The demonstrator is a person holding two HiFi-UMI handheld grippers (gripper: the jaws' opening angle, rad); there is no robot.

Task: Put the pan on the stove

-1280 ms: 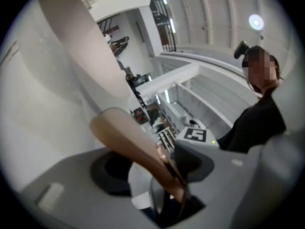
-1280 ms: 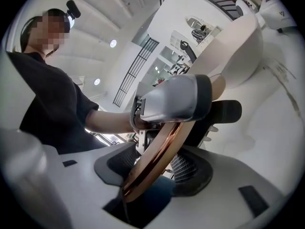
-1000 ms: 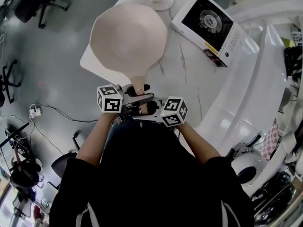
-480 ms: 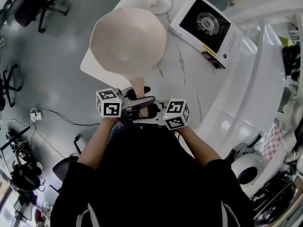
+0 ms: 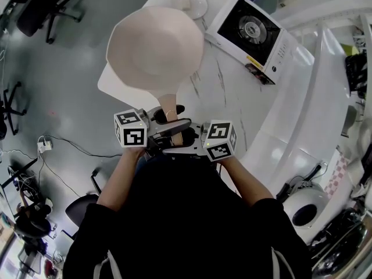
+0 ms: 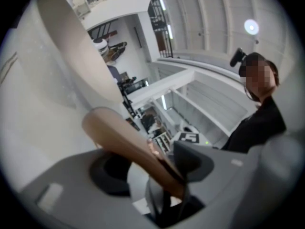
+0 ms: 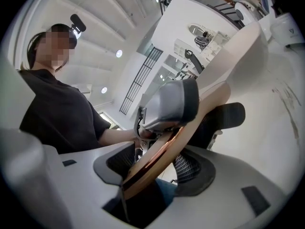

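Grey floor (image 5: pixel 58 68) with office chairs (image 5: pixel 49 2) at the far left surrounds a white, marble-veined counter (image 5: pixel 232 97). It runs from the near middle to the far right of the head view.

A pale pink pan (image 5: pixel 154 48) is over the counter's left end, and its round bowl partly overhangs the left edge. Its wooden handle (image 5: pixel 168 100) points back toward the person. From above I cannot tell whether its base touches the counter.

The stove (image 5: pixel 256 31), a white single-burner unit with a black top, sits on the counter to the far right, well apart from the pan. A small white dish (image 5: pixel 195 4) lies just beyond the pan's far rim.

Both grippers meet at the handle, cubes side by side just in front of the person's black top.

The left gripper (image 6: pixel 152 168) has the handle running slantwise between its jaws. The jaws have just been easing wider, yet the wood sits against the pads, so it grasps the handle.

The right gripper (image 7: pixel 162 168) is clenched on the handle too, nearer its end. The left gripper's grey jaw shows just above it on the same wood.
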